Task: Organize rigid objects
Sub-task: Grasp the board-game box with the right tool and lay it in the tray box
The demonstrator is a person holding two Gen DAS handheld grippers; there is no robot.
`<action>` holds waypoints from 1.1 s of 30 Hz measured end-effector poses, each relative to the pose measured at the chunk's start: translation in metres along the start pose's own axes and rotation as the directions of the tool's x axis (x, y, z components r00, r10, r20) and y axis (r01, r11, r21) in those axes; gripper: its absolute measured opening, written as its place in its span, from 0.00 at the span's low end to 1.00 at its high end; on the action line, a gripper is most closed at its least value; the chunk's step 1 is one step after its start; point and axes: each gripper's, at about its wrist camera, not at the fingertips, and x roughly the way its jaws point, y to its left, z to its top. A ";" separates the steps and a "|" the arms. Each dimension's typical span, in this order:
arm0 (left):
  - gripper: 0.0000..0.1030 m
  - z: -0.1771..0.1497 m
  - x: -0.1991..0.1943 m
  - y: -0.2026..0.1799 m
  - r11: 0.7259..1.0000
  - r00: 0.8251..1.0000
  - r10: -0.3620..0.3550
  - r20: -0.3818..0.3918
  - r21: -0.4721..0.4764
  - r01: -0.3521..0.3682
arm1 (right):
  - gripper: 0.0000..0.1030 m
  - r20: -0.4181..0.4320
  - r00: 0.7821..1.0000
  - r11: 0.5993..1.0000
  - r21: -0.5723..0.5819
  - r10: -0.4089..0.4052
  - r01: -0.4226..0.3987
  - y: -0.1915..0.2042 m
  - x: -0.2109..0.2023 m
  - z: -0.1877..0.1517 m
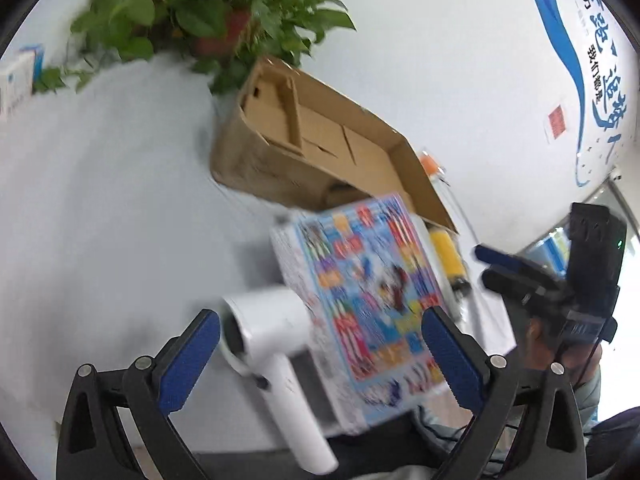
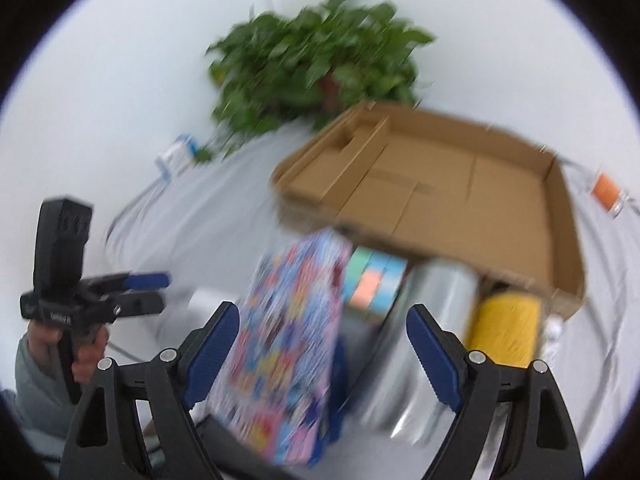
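A colourful printed box [image 1: 368, 304] lies near the table's front, next to a white hair dryer [image 1: 272, 356]. My left gripper [image 1: 320, 356] is open above them, holding nothing. The same box [image 2: 288, 344] shows in the right wrist view, tilted, between the open fingers of my right gripper [image 2: 324, 352]; whether they touch it is unclear. A silver cylinder [image 2: 428, 328], a yellow roll [image 2: 504, 328] and a pastel block [image 2: 372, 280] lie beside it. An open cardboard box [image 2: 440, 192] stands behind. The left gripper [image 2: 148, 284] also shows at the left, the right gripper [image 1: 496, 264] at the right.
A potted green plant [image 2: 320, 72] stands at the back by the white wall. A small blue-and-white carton [image 2: 176, 156] lies at the far left. An orange-capped clear item [image 2: 608, 192] sits right of the cardboard box. The table has a light grey cover [image 1: 100, 200].
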 end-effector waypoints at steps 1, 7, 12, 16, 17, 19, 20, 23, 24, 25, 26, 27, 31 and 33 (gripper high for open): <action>0.90 -0.007 0.003 -0.004 1.000 1.000 -0.002 -0.011 -0.001 0.002 | 0.83 -0.021 1.000 1.000 -0.011 0.010 -0.011 0.007 0.004 -0.005; 0.73 -0.044 0.021 -0.005 0.991 0.987 0.130 -0.097 -0.004 -0.131 | 0.77 -0.102 0.994 0.999 -0.017 0.032 -0.034 0.025 0.034 -0.024; 0.33 -0.056 0.042 0.008 0.977 0.966 0.210 -0.149 -0.010 -0.214 | 0.53 -0.120 0.992 1.000 -0.001 -0.029 0.029 0.024 0.055 -0.025; 0.30 -0.047 0.040 0.016 0.965 0.957 0.262 -0.125 0.013 -0.263 | 0.51 -0.102 0.995 0.998 0.054 0.021 -0.016 0.018 0.062 -0.026; 0.29 -0.041 0.040 0.017 0.961 0.953 0.275 -0.125 0.021 -0.275 | 0.49 -0.097 0.995 0.998 0.062 0.025 -0.019 0.017 0.063 -0.026; 0.26 -0.027 0.040 0.027 0.950 0.943 0.312 -0.119 0.045 -0.309 | 0.48 -0.088 0.996 0.996 0.080 0.034 -0.027 0.017 0.064 -0.025; 0.24 -0.016 0.040 0.034 0.942 0.935 0.335 -0.115 0.061 -0.330 | 0.48 -0.082 0.996 0.996 0.088 0.035 -0.028 0.018 0.064 -0.024; 0.27 0.008 0.035 0.048 0.914 0.907 0.403 -0.124 0.093 -0.394 | 0.47 -0.079 0.997 0.995 0.099 0.026 -0.018 0.019 0.067 -0.025; 0.36 0.013 0.024 0.050 0.908 0.903 0.419 -0.099 0.078 -0.412 | 0.47 -0.078 0.997 0.995 0.099 0.024 -0.016 0.020 0.067 -0.025; 0.44 0.016 0.017 0.051 0.910 0.906 0.414 -0.086 0.067 -0.410 | 0.47 -0.076 0.997 0.995 0.102 0.023 -0.016 0.021 0.067 -0.026; 0.62 0.014 0.002 0.047 0.920 0.918 0.391 -0.060 0.037 -0.390 | 0.47 -0.074 0.997 0.994 0.104 0.022 -0.014 0.022 0.066 -0.026; 0.76 0.009 -0.010 0.040 0.934 0.933 0.357 -0.038 0.015 -0.357 | 0.47 -0.073 0.997 0.994 0.108 0.021 -0.013 0.022 0.065 -0.027; 0.81 -0.021 -0.008 0.010 0.986 0.983 0.167 -0.082 0.004 -0.167 | 0.47 -0.072 0.997 0.995 0.095 0.007 0.000 0.026 0.064 -0.028; 0.81 -0.035 0.010 0.010 0.995 0.986 0.072 -0.150 -0.059 -0.082 | 0.47 -0.074 0.997 0.997 0.081 0.004 0.002 0.027 0.063 -0.029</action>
